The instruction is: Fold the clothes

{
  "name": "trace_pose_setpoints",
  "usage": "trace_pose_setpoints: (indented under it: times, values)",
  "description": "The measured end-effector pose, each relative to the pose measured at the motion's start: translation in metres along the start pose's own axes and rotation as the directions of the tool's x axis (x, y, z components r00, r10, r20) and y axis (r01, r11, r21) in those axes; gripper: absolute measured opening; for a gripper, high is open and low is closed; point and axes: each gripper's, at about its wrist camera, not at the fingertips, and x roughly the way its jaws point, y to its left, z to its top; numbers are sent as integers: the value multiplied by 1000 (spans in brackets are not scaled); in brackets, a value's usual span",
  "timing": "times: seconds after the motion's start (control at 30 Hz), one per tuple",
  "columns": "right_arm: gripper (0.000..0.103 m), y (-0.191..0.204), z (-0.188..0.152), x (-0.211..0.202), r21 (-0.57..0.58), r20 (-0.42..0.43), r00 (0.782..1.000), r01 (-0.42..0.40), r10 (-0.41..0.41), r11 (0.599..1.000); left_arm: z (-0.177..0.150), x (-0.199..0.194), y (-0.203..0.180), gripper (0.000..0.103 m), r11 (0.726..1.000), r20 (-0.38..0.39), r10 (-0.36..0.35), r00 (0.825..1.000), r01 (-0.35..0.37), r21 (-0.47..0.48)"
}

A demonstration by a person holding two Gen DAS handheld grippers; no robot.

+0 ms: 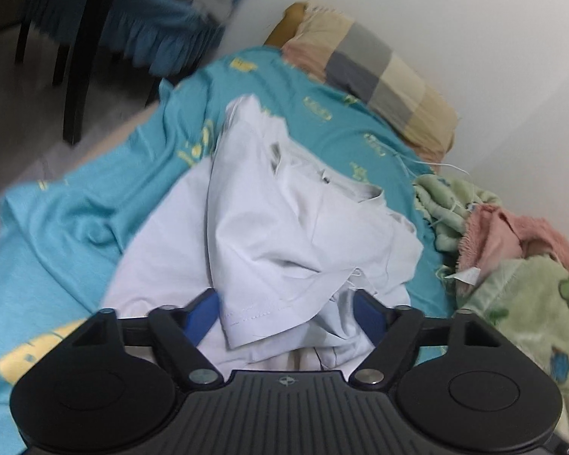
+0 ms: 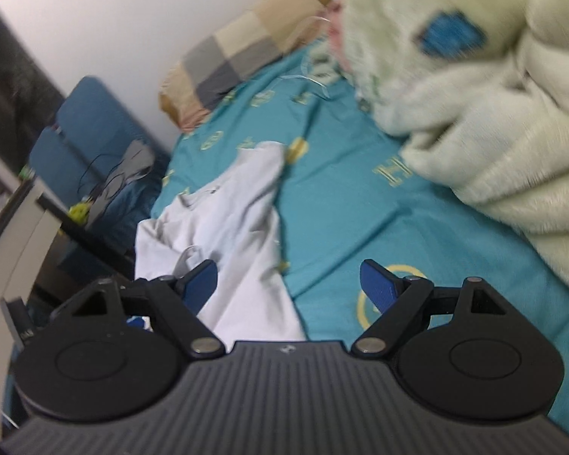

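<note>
Garment: a white shirt [image 1: 284, 227] lies crumpled on the teal bedsheet [image 1: 76, 227], its hemmed sleeve edge folded over at the near end; from the right wrist view the same shirt [image 2: 231, 220] stretches along the sheet's left edge.
Left gripper [image 1: 286, 313]: blue fingers [image 1: 203, 314] spread wide, bunched white cloth lying between them; not closed on it.
Right gripper [image 2: 288, 284]: fingers wide apart and holding nothing, the left one over the shirt, the right one over bare sheet.
Bedsheet: teal with yellow printed motifs.
Blanket: a fluffy pale green blanket [image 2: 474, 94] is heaped to the right of the shirt, with pink lining showing.
Pillow: a checked beige and grey pillow [image 1: 379, 72] rests against the white wall [image 1: 474, 38].
</note>
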Motion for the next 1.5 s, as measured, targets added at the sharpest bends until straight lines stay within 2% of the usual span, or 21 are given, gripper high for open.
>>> trace_pose_setpoints:
  times: [0.03, 0.07, 0.1, 0.13, 0.17, 0.2, 0.33, 0.53, 0.63, 0.83, 0.9, 0.93, 0.97, 1.0, 1.07, 1.17, 1.23, 1.37, 1.5]
  values:
    - [84, -2, -1, 2, 13, -10, 1000, 1, -1, 1000, 0, 5, 0, 67, 1000, -11, -2, 1000, 2, -7]
    - [84, -3, -2, 4, 21, -17, 1000, -3, 4, 1000, 0, 10, -1, 56, 1000, -21, -4, 1000, 4, -14]
    - [84, -3, -2, 4, 23, -21, 1000, -8, 9, 1000, 0, 14, -3, 41, 1000, -22, 3, 1000, -3, -8]
    - [84, -1, -3, 4, 22, -23, 1000, -12, 13, 1000, 1, 17, -6, 34, 1000, -24, 9, 1000, -9, 5]
    - [84, 0, -4, 4, 21, -26, 1000, -16, 17, 1000, 4, 19, -10, 18, 1000, -17, 10, 1000, -9, 23]
    - [84, 1, -5, 4, 18, -28, 999, -21, 22, 1000, 6, 20, -14, 8, 999, -11, 10, 1000, -9, 41]
    - [84, 5, -8, 4, 12, -34, 999, -35, 35, 999, 25, 25, -43, 5, 988, 37, -5, 999, -1, 156]
    - [84, 1, -6, 9, 27, -42, 999, -26, 27, 999, 59, 59, -111, 4, 950, 78, -19, 997, -6, 312]
    - [84, 1, -7, 13, 22, -47, 999, -17, 18, 1000, 64, 92, -139, 4, 920, 87, 27, 996, -59, 388]
    - [84, 2, -8, 30, -3, -61, 998, 13, -13, 1000, 48, 154, -136, 6, 896, 25, 102, 994, -103, 431]
    - [84, 2, -8, 36, -7, -71, 997, 8, -8, 1000, 46, 156, -124, 17, 911, 1, 106, 994, -97, 401]
    - [84, 3, -8, 37, -14, -73, 997, 6, -7, 1000, 47, 152, -119, 21, 921, -9, 94, 996, -83, 381]
    - [84, 4, -9, 37, -24, -72, 997, 5, -7, 1000, 48, 146, -115, 33, 924, -17, 92, 996, -78, 373]
    - [84, 6, -10, 36, -34, -71, 997, 4, -7, 999, 50, 138, -112, 40, 922, -26, 99, 995, -82, 380]
    - [84, 10, -11, 34, -54, -69, 998, 2, -6, 999, 52, 110, -108, 48, 911, -34, 98, 995, -76, 406]
    - [84, 15, -13, 32, -84, -65, 998, 0, -5, 996, 48, 43, -86, 60, 897, -46, 65, 997, -38, 439]
    - [84, 19, -14, 30, -104, -63, 998, -2, -5, 995, 42, -10, -57, 62, 900, -64, 54, 996, -20, 436]
    - [84, 26, -17, 25, -140, -61, 998, -8, -1, 990, 25, -113, 15, 63, 931, -148, 50, 988, 8, 366]
    - [84, 33, -24, 7, -154, -70, 997, -28, 17, 988, -4, -195, 92, 66, 961, -283, -9, 959, 86, 262]
